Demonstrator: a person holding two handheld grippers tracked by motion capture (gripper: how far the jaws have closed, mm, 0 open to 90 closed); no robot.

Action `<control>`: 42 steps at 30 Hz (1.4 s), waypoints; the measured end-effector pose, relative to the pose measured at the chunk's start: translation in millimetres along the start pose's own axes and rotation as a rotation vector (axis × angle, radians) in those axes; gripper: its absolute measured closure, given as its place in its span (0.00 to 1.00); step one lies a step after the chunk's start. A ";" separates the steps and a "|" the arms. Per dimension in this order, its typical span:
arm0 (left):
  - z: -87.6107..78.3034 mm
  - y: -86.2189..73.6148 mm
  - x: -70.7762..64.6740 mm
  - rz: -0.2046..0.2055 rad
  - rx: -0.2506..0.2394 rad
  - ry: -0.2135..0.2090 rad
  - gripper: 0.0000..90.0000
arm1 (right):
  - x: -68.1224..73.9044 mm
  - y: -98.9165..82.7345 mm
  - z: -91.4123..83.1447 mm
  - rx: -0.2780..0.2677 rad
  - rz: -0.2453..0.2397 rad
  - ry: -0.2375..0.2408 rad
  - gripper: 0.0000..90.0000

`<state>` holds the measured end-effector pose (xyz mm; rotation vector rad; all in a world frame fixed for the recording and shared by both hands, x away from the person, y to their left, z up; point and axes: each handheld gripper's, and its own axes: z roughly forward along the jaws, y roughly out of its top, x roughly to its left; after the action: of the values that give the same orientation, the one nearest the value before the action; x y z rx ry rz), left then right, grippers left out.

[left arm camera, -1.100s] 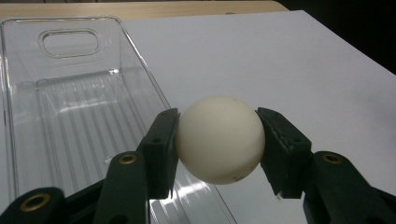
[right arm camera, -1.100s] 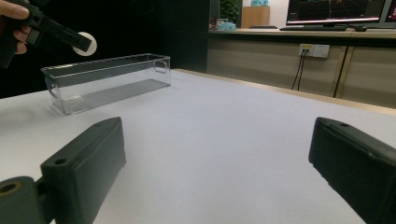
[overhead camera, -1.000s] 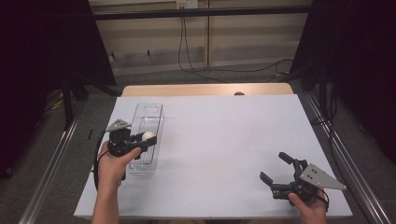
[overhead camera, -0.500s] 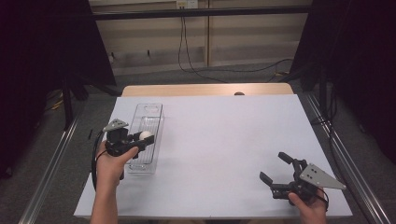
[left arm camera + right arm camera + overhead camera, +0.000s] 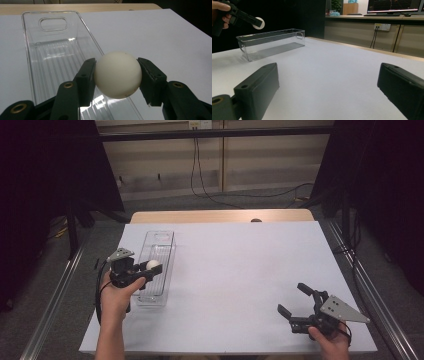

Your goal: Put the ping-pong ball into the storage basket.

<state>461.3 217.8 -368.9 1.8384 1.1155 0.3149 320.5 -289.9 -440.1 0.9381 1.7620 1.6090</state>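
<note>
From the high view, the left gripper (image 5: 150, 270) grips a white ball (image 5: 153, 265) above the clear plastic bin (image 5: 161, 241) near the desk's (image 5: 240, 270) left edge. The right gripper (image 5: 295, 299) rests by the desk's near right corner, jaws spread wide with nothing between them.

The left gripper view shows both pads pressed against the ball's sides over the bin's ribbed floor.

In the right gripper view, bare desk lies between the wide-apart jaws, and the ball hangs above the bin's near end, well apart.

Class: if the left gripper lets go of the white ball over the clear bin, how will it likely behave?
The white ball looks smooth and round, so it would probably bounce, then roll along the clear bin, whose walls should contain it.
</note>
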 end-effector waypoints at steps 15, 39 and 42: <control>0.2 -3.7 6.7 -0.009 -0.002 0.034 0.57 | 0.3 0.2 0.2 0.001 -0.001 -0.003 0.04; 9.2 -9.4 9.7 0.015 0.013 0.063 0.56 | -0.1 0.8 0.0 -0.006 0.001 -0.003 0.04; 10.4 -10.6 10.0 0.009 0.009 0.074 0.56 | -0.5 0.7 0.0 -0.007 -0.002 -0.005 0.04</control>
<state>467.3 221.4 -385.3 1.8529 1.1608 0.3865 320.9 -290.3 -439.4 0.9353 1.7524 1.6094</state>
